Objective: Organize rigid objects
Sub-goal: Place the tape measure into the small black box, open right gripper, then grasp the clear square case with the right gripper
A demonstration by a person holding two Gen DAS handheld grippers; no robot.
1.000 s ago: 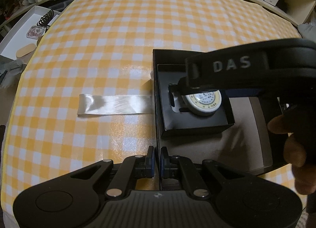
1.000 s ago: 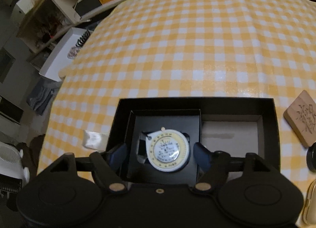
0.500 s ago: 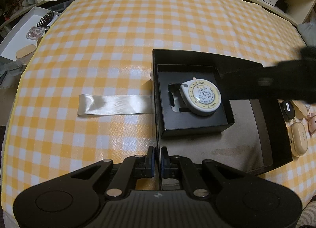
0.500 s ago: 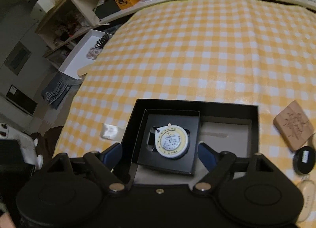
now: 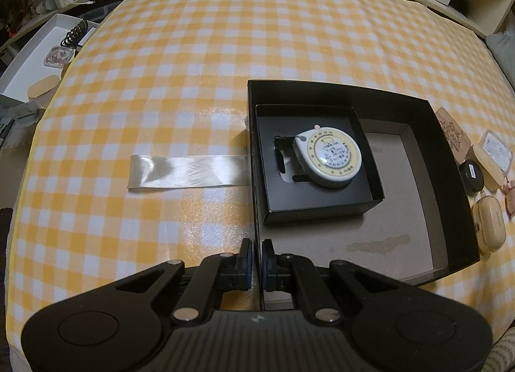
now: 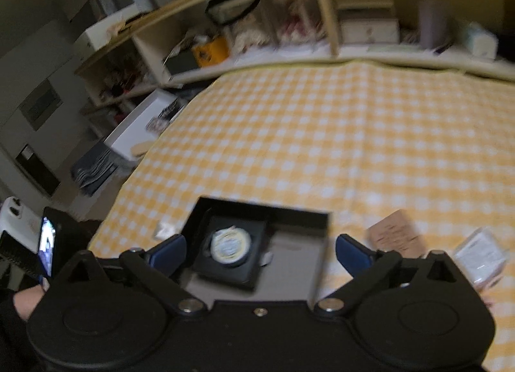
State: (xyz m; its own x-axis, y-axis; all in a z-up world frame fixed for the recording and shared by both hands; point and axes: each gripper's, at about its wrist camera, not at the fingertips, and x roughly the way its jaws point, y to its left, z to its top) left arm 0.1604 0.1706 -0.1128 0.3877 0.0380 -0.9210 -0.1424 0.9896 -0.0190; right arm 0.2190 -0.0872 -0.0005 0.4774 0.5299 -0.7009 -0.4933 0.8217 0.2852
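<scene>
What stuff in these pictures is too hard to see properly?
- Tape measure dial print: too small in the left wrist view, blurred in the right wrist view.
- Near wall of the big black box: hidden behind the left tongs.
- Clear packet: blurred, partly behind the right tongs.
- Shelf contents: blurred.

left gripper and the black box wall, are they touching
Touching. In the left wrist view the left gripper is shut on the near left wall of the black box, with a pad pressed against each side of that thin wall.
</scene>
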